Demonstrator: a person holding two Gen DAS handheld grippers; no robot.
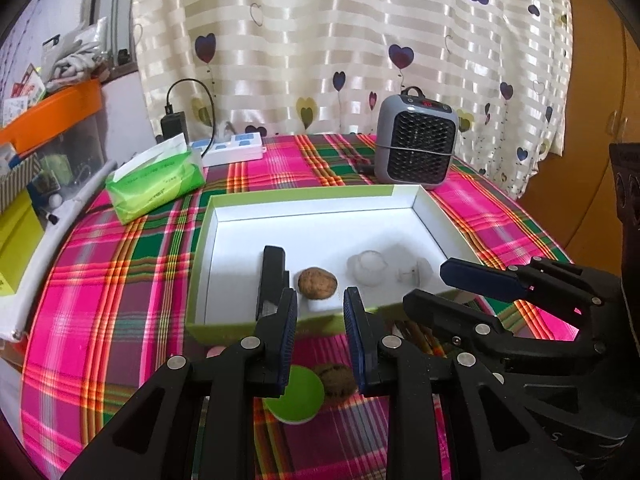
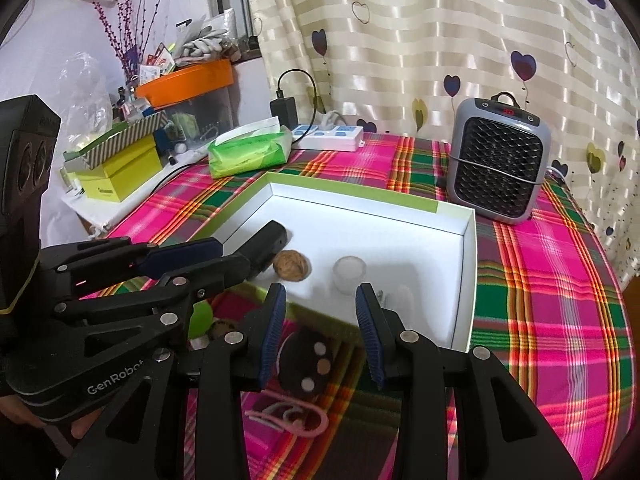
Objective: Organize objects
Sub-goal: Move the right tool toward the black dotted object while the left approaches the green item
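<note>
A shallow white box with a green rim (image 1: 304, 194) (image 2: 466, 240) lies on the plaid table. Inside lie a black stapler-like object (image 1: 272, 276) (image 2: 268, 246), a walnut (image 1: 317, 283) (image 2: 291, 265), a small clear cup (image 1: 368, 267) (image 2: 349, 274) and a small clear piece (image 1: 412, 274). My left gripper (image 1: 320, 316) (image 2: 192, 256) is open and empty at the box's near edge. Below it lie a green disc (image 1: 298, 394) and a second walnut (image 1: 336, 382). My right gripper (image 2: 320, 312) (image 1: 452, 280) is open and empty above a dark round piece with buttons (image 2: 306, 360) and a pink cord (image 2: 296, 418).
A grey heater (image 1: 416, 140) (image 2: 498, 160) stands behind the box on the right. A green tissue pack (image 1: 156, 184) (image 2: 250, 152), a white power strip (image 1: 232, 150) (image 2: 330, 136) and a black charger (image 1: 174, 122) sit at the back left. Stacked boxes and an orange tray (image 2: 188, 80) crowd the left.
</note>
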